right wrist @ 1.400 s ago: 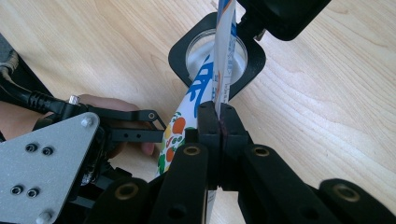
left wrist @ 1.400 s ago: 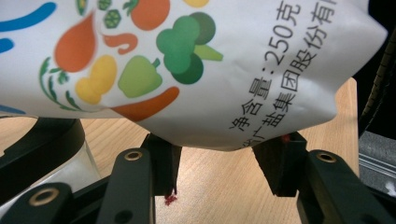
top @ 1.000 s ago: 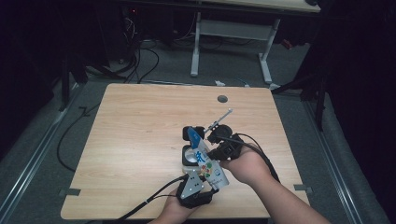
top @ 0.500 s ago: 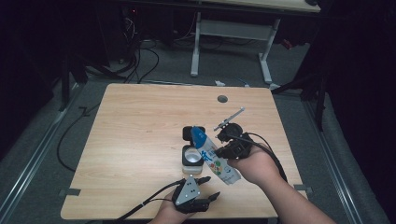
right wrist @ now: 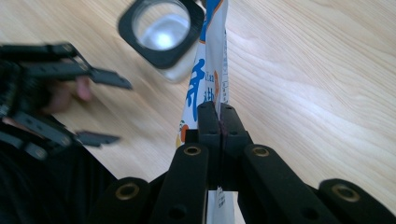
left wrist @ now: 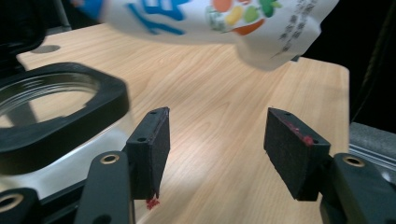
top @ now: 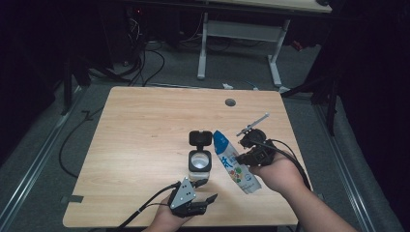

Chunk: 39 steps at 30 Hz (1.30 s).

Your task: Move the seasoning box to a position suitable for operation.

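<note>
Your right tool (right wrist: 218,122) pinches the pouch (top: 234,163) flat — its blue end points ahead-left toward the open jar (top: 199,161) — while your left tool (left wrist: 217,149) sits spread and empty.

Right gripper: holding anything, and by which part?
Yes: the right gripper is shut on the white-and-blue printed pouch, pinching its flat side edge around mid-length.

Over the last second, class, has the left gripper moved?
Yes. The left gripper has pulled back from the jar toward the table's near edge; its jaws stand open and empty.
</note>
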### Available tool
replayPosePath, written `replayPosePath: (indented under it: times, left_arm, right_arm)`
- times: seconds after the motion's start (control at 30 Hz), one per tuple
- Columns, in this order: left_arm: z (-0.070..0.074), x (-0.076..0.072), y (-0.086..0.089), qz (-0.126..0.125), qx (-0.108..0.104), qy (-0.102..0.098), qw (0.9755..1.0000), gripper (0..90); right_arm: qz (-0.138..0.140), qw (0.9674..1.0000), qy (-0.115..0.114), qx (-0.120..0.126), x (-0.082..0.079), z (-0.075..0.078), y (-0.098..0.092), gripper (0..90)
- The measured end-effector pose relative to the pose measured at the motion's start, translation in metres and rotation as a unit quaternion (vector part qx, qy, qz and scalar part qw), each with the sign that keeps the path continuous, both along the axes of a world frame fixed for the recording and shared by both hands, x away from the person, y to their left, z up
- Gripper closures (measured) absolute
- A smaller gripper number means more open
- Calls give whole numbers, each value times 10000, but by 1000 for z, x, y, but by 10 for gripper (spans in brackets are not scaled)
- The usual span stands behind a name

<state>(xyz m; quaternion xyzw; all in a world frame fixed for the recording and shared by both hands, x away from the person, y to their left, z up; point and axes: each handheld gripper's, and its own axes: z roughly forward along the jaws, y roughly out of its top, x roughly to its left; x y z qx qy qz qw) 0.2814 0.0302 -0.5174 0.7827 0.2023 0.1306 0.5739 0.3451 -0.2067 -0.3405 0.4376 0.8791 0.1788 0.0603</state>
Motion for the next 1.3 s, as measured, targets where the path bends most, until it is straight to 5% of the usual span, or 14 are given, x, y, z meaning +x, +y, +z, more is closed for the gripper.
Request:
replayPosePath:
  times: [0.5,0.7,1.03,1.3]
  left_arm:
    - [6,14,44,399,51,-125,9991,414]
    - [8,22,69,661,150,-199,9975,415]
    - [3,26,93,990,25,-33,9951,415]
    - [3,28,102,1138,-93,36,9935,418]
  right_arm:
    - [-434,9988,35,-204,4,-25,-36,900]
    - [-553,9984,-3,-77,9,-41,-46,900]
    - [-668,9977,-69,37,12,-54,-55,900]
    - [-937,9929,-482,557,13,-59,-63,900]
